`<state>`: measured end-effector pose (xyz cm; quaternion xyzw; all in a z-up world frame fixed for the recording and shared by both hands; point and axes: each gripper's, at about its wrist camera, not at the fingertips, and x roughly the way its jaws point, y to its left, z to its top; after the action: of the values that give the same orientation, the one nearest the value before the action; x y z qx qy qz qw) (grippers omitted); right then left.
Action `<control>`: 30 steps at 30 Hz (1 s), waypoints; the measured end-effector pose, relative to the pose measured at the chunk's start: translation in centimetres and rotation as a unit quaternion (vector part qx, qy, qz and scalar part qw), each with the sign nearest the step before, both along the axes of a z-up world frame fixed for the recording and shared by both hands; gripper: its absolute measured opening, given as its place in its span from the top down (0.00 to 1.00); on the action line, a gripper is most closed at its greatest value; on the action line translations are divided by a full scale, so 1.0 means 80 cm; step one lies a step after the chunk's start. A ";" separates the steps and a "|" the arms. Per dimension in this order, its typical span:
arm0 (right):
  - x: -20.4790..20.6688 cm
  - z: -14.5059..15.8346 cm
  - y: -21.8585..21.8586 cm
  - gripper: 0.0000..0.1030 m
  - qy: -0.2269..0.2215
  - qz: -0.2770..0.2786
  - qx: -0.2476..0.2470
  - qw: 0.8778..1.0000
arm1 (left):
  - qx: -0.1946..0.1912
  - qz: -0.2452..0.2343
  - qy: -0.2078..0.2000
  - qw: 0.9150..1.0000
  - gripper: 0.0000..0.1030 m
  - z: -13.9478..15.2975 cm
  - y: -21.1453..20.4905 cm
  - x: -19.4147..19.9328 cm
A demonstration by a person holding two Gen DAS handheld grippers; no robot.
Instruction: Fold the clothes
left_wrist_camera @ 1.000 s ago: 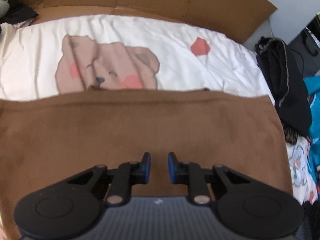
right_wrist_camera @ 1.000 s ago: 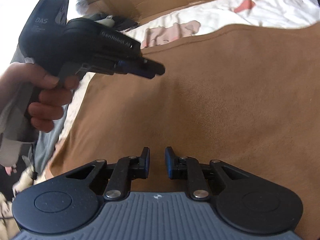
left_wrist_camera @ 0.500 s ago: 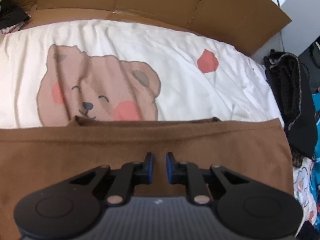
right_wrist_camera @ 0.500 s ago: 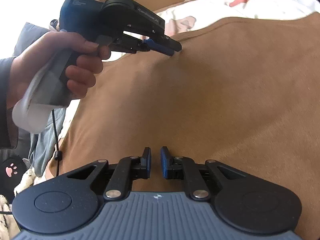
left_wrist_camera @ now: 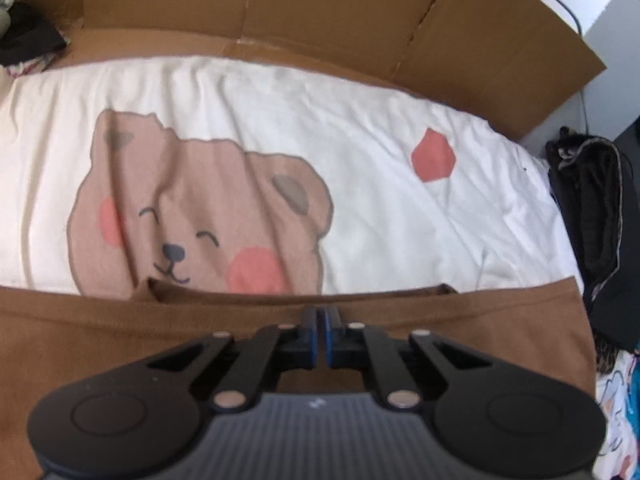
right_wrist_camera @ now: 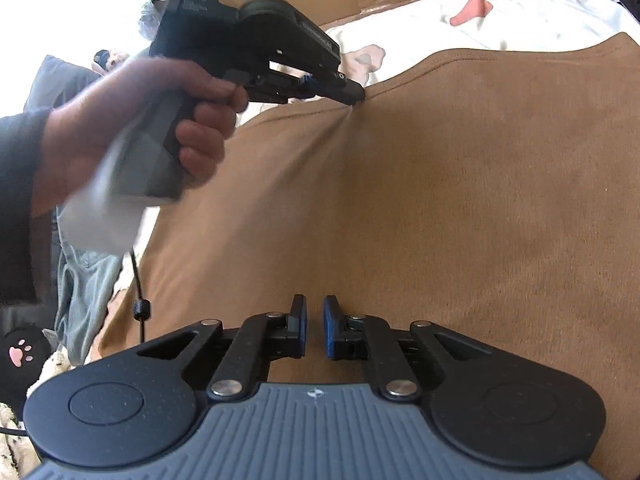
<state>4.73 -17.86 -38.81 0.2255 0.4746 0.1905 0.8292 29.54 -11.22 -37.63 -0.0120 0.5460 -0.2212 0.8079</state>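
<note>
Hovering low over soft, suede-like brown garment (right_wrist_camera: 460, 208), the right gripper (right_wrist_camera: 315, 326) has its blue-padded jaws w/ a narrow gap, closing, nothing between them; cloth lies flat under the tips. Garment is spread wide across bed, covering most of the near side. Further out in the right wrist view, the left gripper (right_wrist_camera: 352, 90), matte black plastic, is held by a hand (right_wrist_camera: 132, 128) in a dark sleeve; its tips are pressed together, pinching the garment's far hem, fabric puckering into small radiating creases at that spot. Left wrist view shows same: jaws (left_wrist_camera: 321, 320) squeezed tight at the stitched hem edge. Beyond hem, wrinkled white sheet (left_wrist_camera: 380, 120) w/ rounded pink-brown bear print (left_wrist_camera: 200, 216). Furthest back, flat corrugated cardboard (left_wrist_camera: 320, 12) w/ fold lines; dark bundled clothes (left_wrist_camera: 592, 216) at right.
</note>
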 end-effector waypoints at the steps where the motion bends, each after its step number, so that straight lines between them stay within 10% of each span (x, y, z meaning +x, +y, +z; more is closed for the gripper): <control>1: -0.001 -0.002 0.001 0.91 0.004 -0.001 0.001 1.000 | 0.000 -0.008 -0.001 1.000 0.96 0.003 0.001 -0.003; 30: -0.045 -0.024 0.023 0.89 0.082 0.049 0.014 0.995 | -0.006 -0.167 0.086 0.982 0.95 0.006 0.089 -0.239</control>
<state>1.16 -16.05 -40.76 0.2284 0.5488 0.2188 0.7738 10.44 -4.14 -37.18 0.0556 0.6068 -0.3543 0.7093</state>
